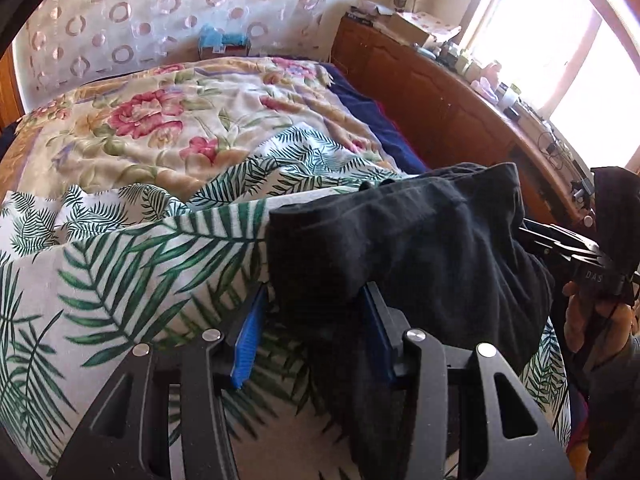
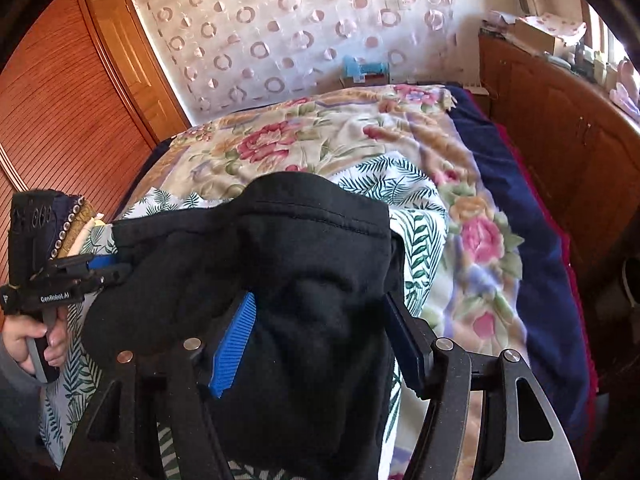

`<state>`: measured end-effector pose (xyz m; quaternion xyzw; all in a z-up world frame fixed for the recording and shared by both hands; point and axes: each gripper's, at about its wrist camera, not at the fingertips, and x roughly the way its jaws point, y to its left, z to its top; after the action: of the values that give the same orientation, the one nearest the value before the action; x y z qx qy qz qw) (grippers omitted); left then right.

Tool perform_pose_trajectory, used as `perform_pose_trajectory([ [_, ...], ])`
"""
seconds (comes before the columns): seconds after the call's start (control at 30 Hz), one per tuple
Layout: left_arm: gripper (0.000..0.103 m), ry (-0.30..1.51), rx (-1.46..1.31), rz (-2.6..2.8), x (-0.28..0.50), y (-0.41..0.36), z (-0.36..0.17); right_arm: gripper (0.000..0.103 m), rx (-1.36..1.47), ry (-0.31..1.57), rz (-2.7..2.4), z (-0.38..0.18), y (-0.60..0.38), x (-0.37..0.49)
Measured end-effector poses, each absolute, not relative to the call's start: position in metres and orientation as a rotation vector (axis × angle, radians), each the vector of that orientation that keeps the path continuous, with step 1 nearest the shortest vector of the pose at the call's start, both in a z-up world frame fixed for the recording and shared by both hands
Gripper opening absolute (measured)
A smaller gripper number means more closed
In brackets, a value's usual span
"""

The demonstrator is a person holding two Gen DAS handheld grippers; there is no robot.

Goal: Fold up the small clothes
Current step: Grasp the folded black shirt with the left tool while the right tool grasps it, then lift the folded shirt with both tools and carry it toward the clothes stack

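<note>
A black garment hangs between my two grippers above the bed; it fills the middle of the right wrist view. My left gripper has its blue-padded fingers apart with the cloth draped between and over them. My right gripper has its fingers wide apart, with the cloth bunched between them. The left gripper also shows at the left of the right wrist view, its tips in the cloth's edge. A palm-leaf print cloth lies on the bed below.
A floral blanket covers the bed, with a navy sheet along its right side. A wooden cabinet with clutter stands to the right. A wooden wardrobe stands to the left. A folded stack lies behind the left gripper.
</note>
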<state>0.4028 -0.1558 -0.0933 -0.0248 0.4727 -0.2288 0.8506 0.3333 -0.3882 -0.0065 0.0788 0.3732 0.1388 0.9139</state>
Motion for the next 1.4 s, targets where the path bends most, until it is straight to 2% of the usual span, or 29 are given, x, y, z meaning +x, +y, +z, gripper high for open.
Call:
perform_pose_trajectory([
  [0.23,0.047,0.988,-0.071,-0.53,0.409,-0.166,-0.094,0.067,0.14,0.784,0.34,-0.011,-0.366,0.353],
  [0.33,0.032,0.99,-0.088,-0.534,0.412,-0.164,-0.093,0.067,0.13,0.787,0.349,-0.014,-0.363,0.357],
  [0.37,0.027,0.991,-0.095,-0.547,0.412,-0.163,-0.092,0.063,0.127,0.787,0.359,-0.014,-0.364,0.358],
  [0.43,0.02,0.984,-0.098,-0.557,0.41,-0.163,-0.089,0.046,0.133,0.793,0.405,-0.016,-0.362,0.36],
  [0.5,0.017,0.973,-0.107,-0.571,0.405,-0.163,-0.084,0.032,0.13,0.793,0.428,-0.018,-0.361,0.361],
  [0.6,0.016,0.937,-0.125,-0.593,0.394,-0.162,-0.071,0.023,0.101,0.777,0.41,-0.015,-0.361,0.358],
  [1.0,0.014,0.667,-0.145,-0.633,0.299,-0.113,0.031,0.02,0.01,0.603,0.395,0.023,-0.327,0.317],
  [1.4,0.014,0.561,-0.153,-0.528,0.248,-0.012,0.077,0.02,-0.082,0.508,0.557,0.055,-0.234,0.302],
])
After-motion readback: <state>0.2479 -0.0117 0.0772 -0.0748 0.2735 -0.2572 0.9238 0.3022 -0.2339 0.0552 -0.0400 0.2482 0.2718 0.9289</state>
